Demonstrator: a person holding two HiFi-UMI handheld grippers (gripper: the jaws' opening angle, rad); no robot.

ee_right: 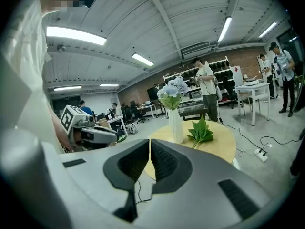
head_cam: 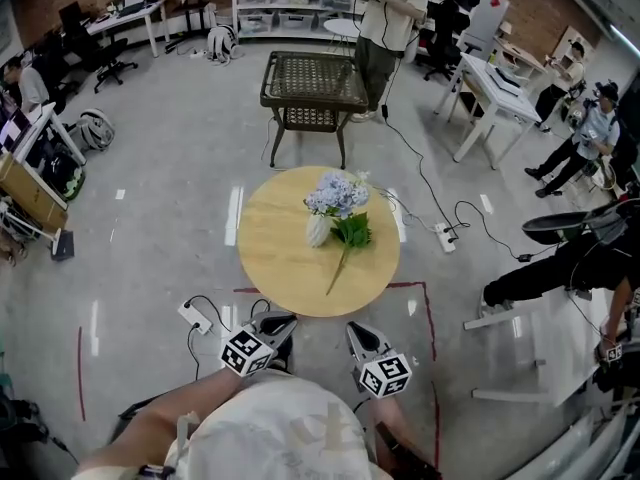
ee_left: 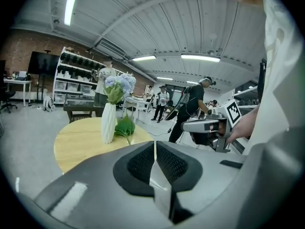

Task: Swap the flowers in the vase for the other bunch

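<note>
On the left, your left gripper (head_cam: 280, 320) hung over the floor just short of the table's near edge, its fingers (ee_left: 143, 163) pressed together with nothing between them. A white power strip (head_cam: 193, 316) lay on the floor just to its left.

Ahead of you stood the round wooden table (head_cam: 275, 263). A white vase (head_cam: 318, 230) stood upright a little right of the table's middle, holding a bunch of pale blue flowers (head_cam: 337, 194) that rose above its neck. Just beside the vase, on its right, the green leafy bunch (head_cam: 351, 232) lay flat on the table, its leaves by the vase's foot and its thin stem running back toward you. From your left gripper's view the vase (ee_left: 108, 123) stood with the leaves (ee_left: 125, 127) low at its right side; whether they touched it you could not tell.

On the right, your right gripper (head_cam: 358, 331) was also short of the table's edge, level with the left one and near it. Its fingers (ee_right: 164, 161) were closed on each other and held nothing. Both grippers pointed toward the table, well apart from the vase.

Beyond the table stood a dark wicker table (head_cam: 313, 80), with a person (head_cam: 385, 18) standing just to its right.
</note>
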